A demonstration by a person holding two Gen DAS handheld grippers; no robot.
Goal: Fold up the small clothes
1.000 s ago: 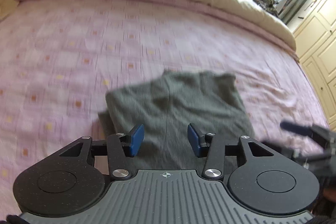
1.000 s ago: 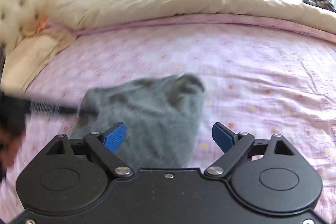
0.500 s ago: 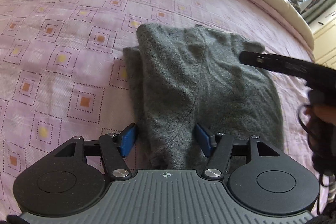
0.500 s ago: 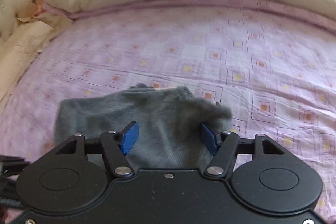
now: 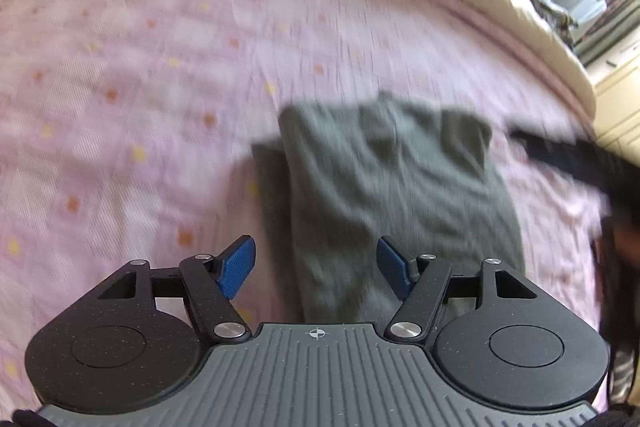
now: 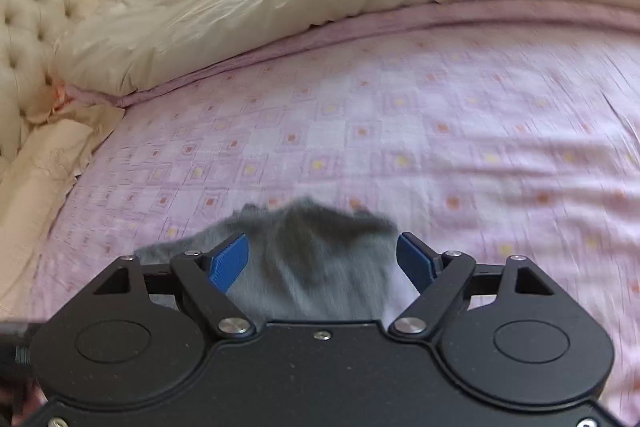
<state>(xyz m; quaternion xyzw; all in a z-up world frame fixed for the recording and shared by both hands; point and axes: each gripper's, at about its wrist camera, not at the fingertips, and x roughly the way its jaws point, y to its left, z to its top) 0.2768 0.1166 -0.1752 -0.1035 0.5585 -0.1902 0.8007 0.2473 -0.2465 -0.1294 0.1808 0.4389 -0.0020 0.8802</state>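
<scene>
With both the left gripper [image 5: 316,267] and right gripper [image 6: 322,261] spread wide and holding nothing, the grey garment [image 5: 392,187] lies partly folded on the bed [image 5: 140,87]. Best to pinch both near corners together and carry them evenly across.

My left gripper [image 5: 316,265] has blue ribbed pads, black linkage arms with silver screws and a grey ridged body bearing a crosshair mark; my right gripper [image 6: 323,263] is all black.
</scene>
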